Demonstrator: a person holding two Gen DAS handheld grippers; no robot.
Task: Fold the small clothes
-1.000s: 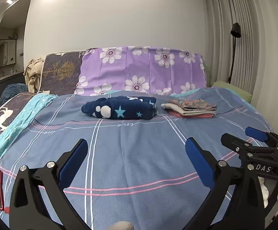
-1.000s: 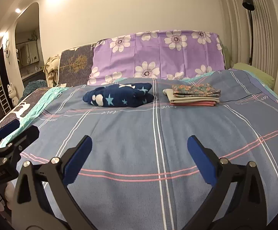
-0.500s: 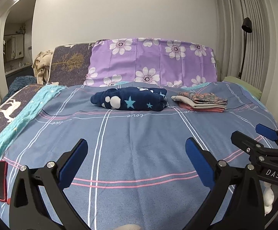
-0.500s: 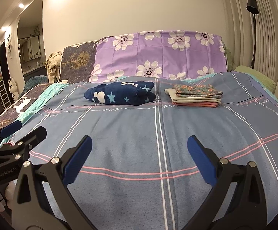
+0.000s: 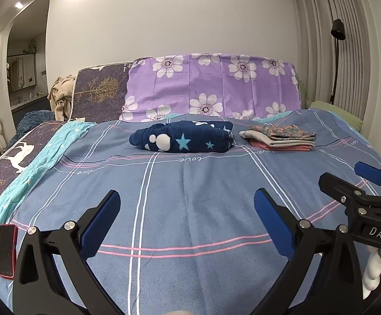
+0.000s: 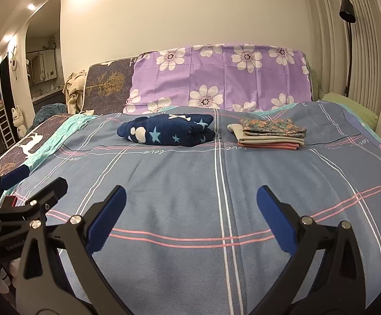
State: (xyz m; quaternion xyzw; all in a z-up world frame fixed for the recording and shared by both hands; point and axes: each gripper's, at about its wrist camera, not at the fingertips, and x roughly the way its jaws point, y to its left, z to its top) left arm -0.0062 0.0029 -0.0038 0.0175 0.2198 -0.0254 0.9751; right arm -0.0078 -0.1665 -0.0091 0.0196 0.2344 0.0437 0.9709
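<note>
A navy fleece garment with stars (image 5: 182, 140) (image 6: 168, 133) lies bundled at the far middle of the bed. To its right sits a stack of folded clothes (image 5: 281, 137) (image 6: 270, 134), floral on top, beige and pink below. My left gripper (image 5: 186, 218) is open and empty, held low over the near part of the blue plaid bedspread (image 5: 190, 183). My right gripper (image 6: 190, 215) is open and empty beside it, also over the near bedspread (image 6: 177, 173). Each gripper shows at the edge of the other's view. Both are well short of the clothes.
A red-cased phone (image 5: 5, 252) lies at the bed's near left edge. A purple floral pillow (image 5: 211, 89) stands against the wall behind the clothes. A patterned mattress (image 5: 96, 92) lies along the left side. A black floor lamp (image 5: 337, 52) and curtains are at the right.
Both views have shifted slightly, so the clothes sit a little lower and more central. Both grippers stay open and empty. The clothes have not moved.
</note>
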